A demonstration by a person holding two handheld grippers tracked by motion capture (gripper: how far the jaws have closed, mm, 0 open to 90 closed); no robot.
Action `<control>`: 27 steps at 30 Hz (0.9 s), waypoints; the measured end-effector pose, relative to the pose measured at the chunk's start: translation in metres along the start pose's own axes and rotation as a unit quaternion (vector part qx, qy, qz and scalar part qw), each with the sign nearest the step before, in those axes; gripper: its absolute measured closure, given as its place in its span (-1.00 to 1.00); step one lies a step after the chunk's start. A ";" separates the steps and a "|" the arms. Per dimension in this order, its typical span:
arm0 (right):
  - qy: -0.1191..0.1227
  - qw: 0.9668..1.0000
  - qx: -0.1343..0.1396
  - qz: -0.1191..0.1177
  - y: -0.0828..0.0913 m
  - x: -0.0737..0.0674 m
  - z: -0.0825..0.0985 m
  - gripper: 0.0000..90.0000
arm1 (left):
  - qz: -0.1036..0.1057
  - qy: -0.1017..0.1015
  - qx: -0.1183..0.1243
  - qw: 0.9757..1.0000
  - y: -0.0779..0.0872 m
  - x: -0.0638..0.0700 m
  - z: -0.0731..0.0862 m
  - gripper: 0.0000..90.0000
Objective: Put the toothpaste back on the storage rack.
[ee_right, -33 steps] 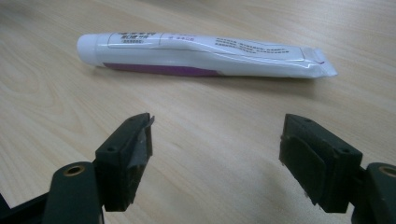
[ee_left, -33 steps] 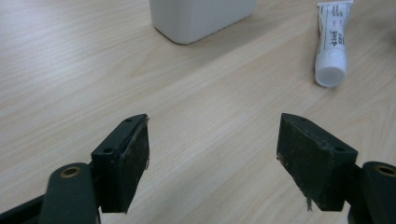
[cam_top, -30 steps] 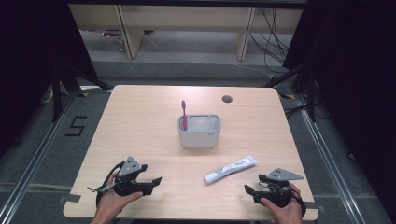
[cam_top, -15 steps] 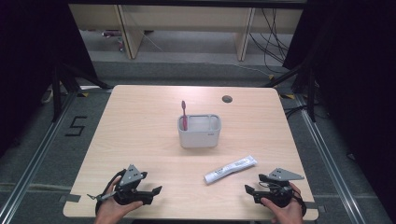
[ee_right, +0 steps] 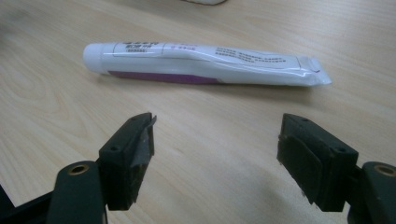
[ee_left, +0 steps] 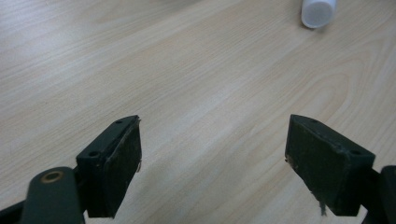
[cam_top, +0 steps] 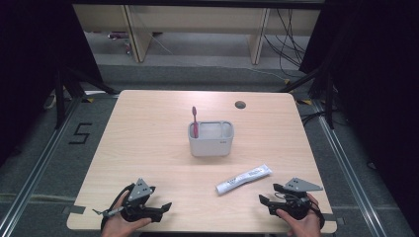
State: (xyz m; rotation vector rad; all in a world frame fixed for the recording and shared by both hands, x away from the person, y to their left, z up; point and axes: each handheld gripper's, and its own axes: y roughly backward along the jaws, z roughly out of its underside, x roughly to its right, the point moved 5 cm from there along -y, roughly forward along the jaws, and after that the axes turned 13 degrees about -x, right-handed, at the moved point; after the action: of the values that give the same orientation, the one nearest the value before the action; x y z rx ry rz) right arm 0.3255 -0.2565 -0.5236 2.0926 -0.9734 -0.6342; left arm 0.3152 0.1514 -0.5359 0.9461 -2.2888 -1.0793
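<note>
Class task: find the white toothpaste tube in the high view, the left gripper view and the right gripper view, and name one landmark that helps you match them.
High view: toothpaste tube lies lower right of centre.
Left gripper view: its white cap at the top right edge.
Right gripper view: across the upper middle, beyond the open jaws.
Shared landmark: the light wooden table.

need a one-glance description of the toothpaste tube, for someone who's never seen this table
On the light wooden table, look past the grey holder at the centre toward the near right edge. There, just ahead of the right tool, the toothpaste tube lies flat. It is white with a purple stripe, small print and a round white cap.
</note>
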 end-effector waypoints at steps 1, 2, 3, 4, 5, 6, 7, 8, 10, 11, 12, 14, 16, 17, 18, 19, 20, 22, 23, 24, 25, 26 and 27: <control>-0.007 1.000 -0.001 0.000 0.000 -0.001 0.000 -0.36 | 0.001 0.000 -0.001 1.000 0.000 0.000 0.000 -0.61; -0.005 1.000 0.004 -0.002 -0.001 -0.001 -0.002 -0.35 | 0.003 0.001 -0.002 1.000 0.000 0.000 0.000 -0.62; -0.001 1.000 0.004 0.006 0.000 0.001 -0.003 -0.34 | 0.003 0.001 -0.002 1.000 0.000 0.000 0.000 -0.63; -0.004 1.000 0.002 0.003 0.001 0.000 -0.004 -0.30 | 0.004 0.003 -0.001 1.000 0.000 0.000 0.000 -0.63; -0.004 1.000 0.002 0.003 0.001 0.000 -0.004 -0.30 | 0.004 0.003 -0.001 1.000 0.000 0.000 0.000 -0.63; 0.002 1.000 0.011 0.002 0.001 -0.002 -0.008 -0.21 | 0.004 0.002 -0.003 1.000 0.000 -0.001 0.001 -0.63; 0.002 1.000 0.011 0.002 0.001 -0.002 -0.008 -0.21 | 0.004 0.002 -0.003 1.000 0.000 -0.001 0.001 -0.63; 0.002 1.000 0.002 -0.014 0.003 -0.008 -0.011 0.16 | 0.002 0.003 -0.003 1.000 -0.001 -0.001 0.001 -0.63; 0.008 1.000 0.006 -0.016 0.004 -0.012 -0.015 0.39 | 0.000 -0.004 -0.008 1.000 0.000 -0.001 0.002 -0.63; 0.016 1.000 0.016 -0.012 0.005 -0.014 -0.018 0.55 | 0.000 -0.004 -0.008 1.000 0.000 -0.001 0.002 -0.63; 0.025 0.999 0.019 -0.009 0.008 -0.016 -0.021 0.65 | -0.003 -0.008 -0.011 1.000 0.000 -0.002 0.002 -0.63; 0.031 0.999 0.026 -0.009 0.009 -0.019 -0.027 0.84 | 0.005 -0.003 -0.005 1.000 0.000 0.000 0.001 -0.63; 0.042 0.999 0.030 -0.006 0.009 -0.019 -0.029 0.90 | 0.008 -0.001 -0.003 1.000 0.000 0.000 0.001 -0.63; 0.040 0.999 0.027 -0.022 0.008 -0.024 -0.029 0.97 | 0.005 0.000 0.000 1.000 -0.001 -0.001 0.001 -0.63; 0.053 0.998 0.037 -0.019 0.006 -0.025 -0.032 1.00 | 0.009 0.000 0.000 1.000 0.000 0.000 0.001 -0.63; 0.058 0.997 0.033 -0.025 0.004 -0.027 -0.033 1.00 | 0.008 -0.004 -0.004 1.000 0.001 -0.001 0.001 -0.63; 0.060 0.997 0.030 -0.026 0.000 -0.030 -0.036 1.00 | 0.008 -0.003 -0.003 1.000 0.000 -0.001 0.001 -0.62; 0.069 0.997 0.024 -0.033 -0.005 -0.034 -0.040 1.00 | 0.004 -0.002 -0.005 1.000 -0.001 0.000 0.001 -0.62; 0.072 0.997 0.027 -0.033 -0.008 -0.037 -0.043 1.00 | 0.004 -0.002 -0.005 1.000 -0.001 0.000 0.001 -0.62; 0.079 0.996 0.025 -0.029 -0.010 -0.038 -0.046 1.00 | 0.004 -0.003 -0.007 1.000 -0.001 0.000 0.001 -0.62; 0.079 0.996 0.025 -0.029 -0.010 -0.038 -0.046 1.00 | 0.004 -0.003 -0.007 1.000 -0.001 0.000 0.001 -0.62; 0.079 0.996 0.018 -0.037 -0.016 -0.043 -0.050 1.00 | 0.003 -0.003 -0.007 1.000 -0.001 0.000 0.001 -0.62; 0.082 0.996 0.016 -0.035 -0.018 -0.044 -0.052 1.00 | 0.001 -0.002 -0.009 1.000 -0.001 0.000 0.001 -0.62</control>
State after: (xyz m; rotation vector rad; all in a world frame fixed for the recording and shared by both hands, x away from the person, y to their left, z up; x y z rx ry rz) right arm 0.3428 -0.1925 -0.5005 2.1759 -0.8273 -0.4760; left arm 0.3149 0.1520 -0.5375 0.9344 -2.2803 -1.0994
